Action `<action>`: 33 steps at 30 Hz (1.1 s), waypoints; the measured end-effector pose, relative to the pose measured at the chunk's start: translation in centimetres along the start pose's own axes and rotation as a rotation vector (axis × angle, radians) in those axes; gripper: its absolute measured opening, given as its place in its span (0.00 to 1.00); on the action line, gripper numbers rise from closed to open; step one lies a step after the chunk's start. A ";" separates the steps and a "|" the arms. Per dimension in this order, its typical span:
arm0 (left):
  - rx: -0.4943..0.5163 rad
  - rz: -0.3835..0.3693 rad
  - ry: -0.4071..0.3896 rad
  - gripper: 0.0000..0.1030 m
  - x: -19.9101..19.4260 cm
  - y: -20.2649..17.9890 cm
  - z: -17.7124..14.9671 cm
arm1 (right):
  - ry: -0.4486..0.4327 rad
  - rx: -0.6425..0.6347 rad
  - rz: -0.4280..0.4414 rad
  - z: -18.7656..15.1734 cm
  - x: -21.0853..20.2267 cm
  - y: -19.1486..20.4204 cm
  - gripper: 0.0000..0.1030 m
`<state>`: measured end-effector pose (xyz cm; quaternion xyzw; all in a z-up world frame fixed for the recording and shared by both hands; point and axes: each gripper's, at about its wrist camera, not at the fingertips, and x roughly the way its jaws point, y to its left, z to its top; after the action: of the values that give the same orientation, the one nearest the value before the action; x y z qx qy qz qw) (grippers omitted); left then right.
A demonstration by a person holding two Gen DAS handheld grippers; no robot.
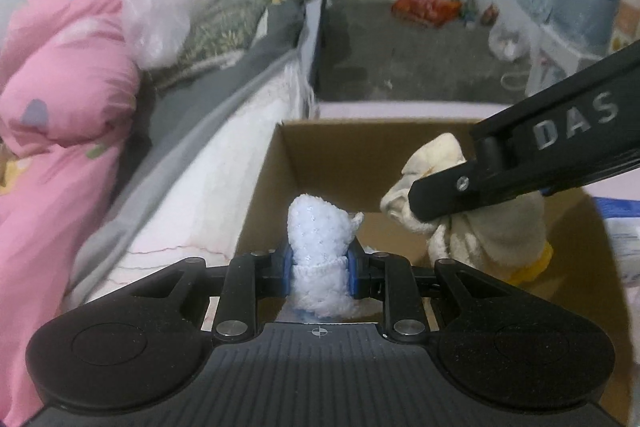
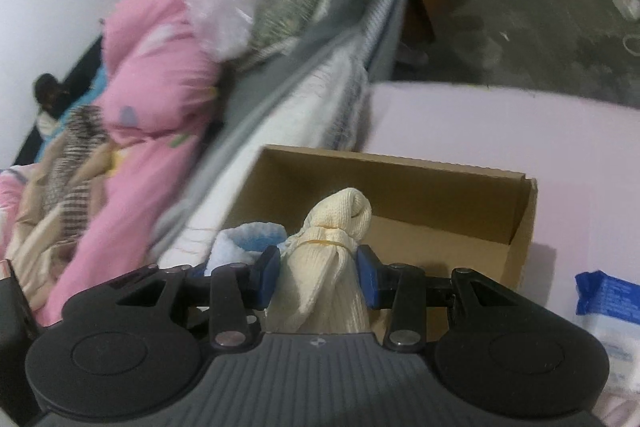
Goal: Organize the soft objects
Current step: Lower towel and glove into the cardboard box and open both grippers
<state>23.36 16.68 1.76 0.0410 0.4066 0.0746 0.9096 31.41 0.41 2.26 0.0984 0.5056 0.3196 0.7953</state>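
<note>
My left gripper (image 1: 320, 267) is shut on a fluffy white knit sock (image 1: 320, 235), held over the near left part of an open cardboard box (image 1: 320, 135). My right gripper (image 2: 318, 273) is shut on a cream knit bundle tied with a yellow band (image 2: 332, 251). In the left wrist view the right gripper (image 1: 424, 203) reaches in from the right and holds the cream bundle (image 1: 480, 227) over the box. The white sock (image 2: 236, 247) shows at the left of the right wrist view, over the box (image 2: 400, 183).
The box stands on a pale pink surface (image 2: 480, 123) beside a bed with a pink quilt (image 1: 60, 99), a grey patterned pillow (image 1: 224, 23) and a clear plastic bag (image 1: 160, 11). A blue and white packet (image 2: 608, 311) lies at right. Beyond is a concrete floor (image 1: 400, 59) with bottles and bags.
</note>
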 end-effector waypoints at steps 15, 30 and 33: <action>0.047 0.064 0.098 0.30 5.1 -1.1 1.2 | 0.125 0.056 -0.045 1.3 7.1 -0.8 0.66; 0.032 0.049 0.092 0.72 5.1 -0.9 1.3 | 0.075 0.117 0.001 1.7 6.3 -1.2 0.82; 0.043 0.058 0.078 0.74 4.8 -1.2 1.2 | 0.042 0.095 0.019 1.7 5.6 -0.8 0.82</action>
<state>27.58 16.33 -1.11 0.0695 0.4421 0.0938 0.8894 34.77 3.48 -1.50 0.1342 0.5360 0.3046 0.7758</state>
